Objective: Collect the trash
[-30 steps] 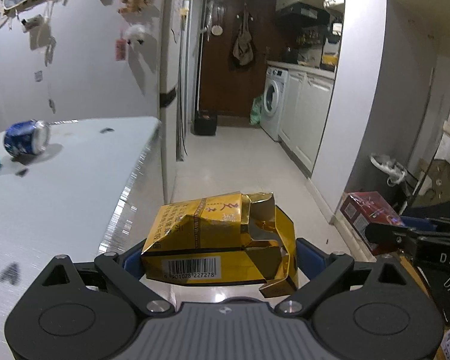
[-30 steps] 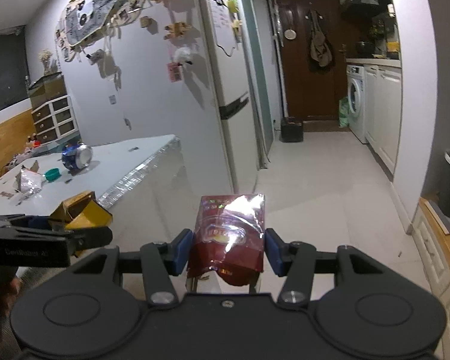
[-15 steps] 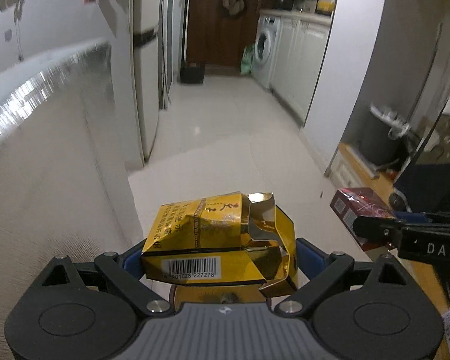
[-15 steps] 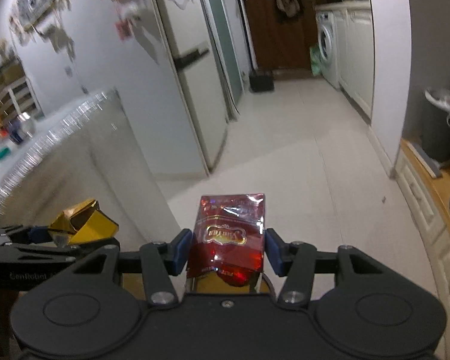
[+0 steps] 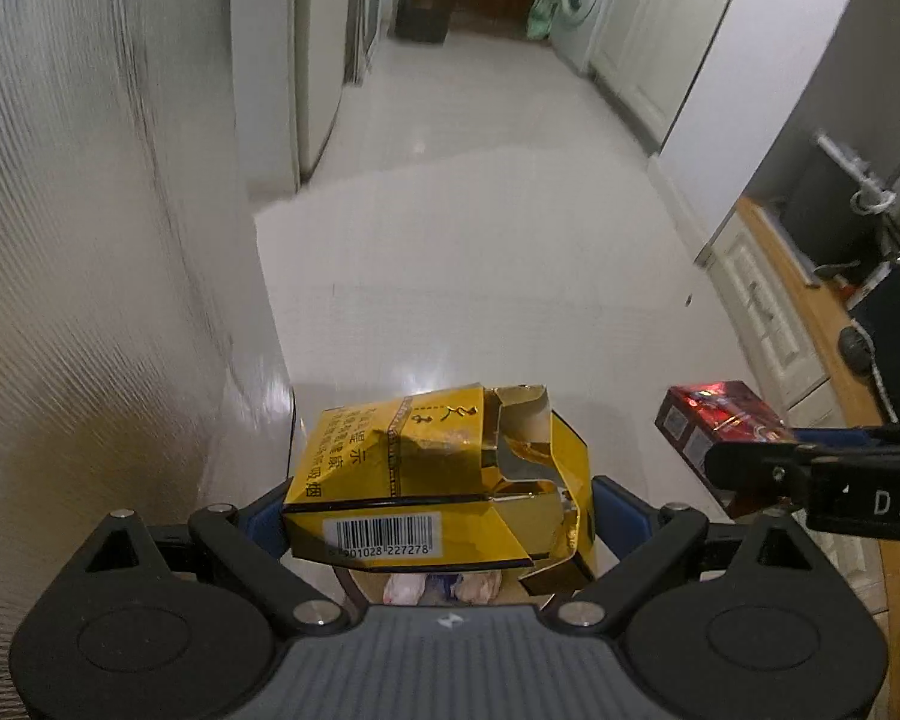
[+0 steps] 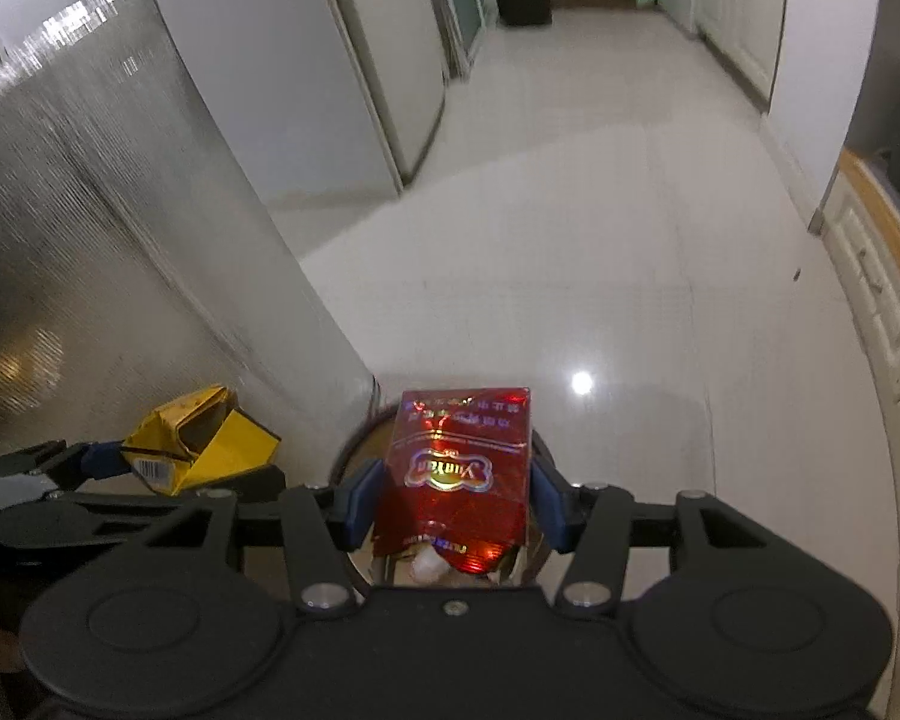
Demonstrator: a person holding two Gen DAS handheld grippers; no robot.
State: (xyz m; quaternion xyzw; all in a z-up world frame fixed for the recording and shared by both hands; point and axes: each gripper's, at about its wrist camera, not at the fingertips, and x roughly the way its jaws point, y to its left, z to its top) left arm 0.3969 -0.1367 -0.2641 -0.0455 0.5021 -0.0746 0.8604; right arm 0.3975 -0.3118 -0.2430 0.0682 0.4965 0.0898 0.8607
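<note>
Item: my left gripper pinches yellow pack; right gripper pinches red pack. Step: both above bin. Next, likely: release over its mouth

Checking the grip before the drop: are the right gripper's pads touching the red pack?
Touching. The right wrist view shows the right gripper with both blue pads pressed against the red cigarette pack's sides.
</note>
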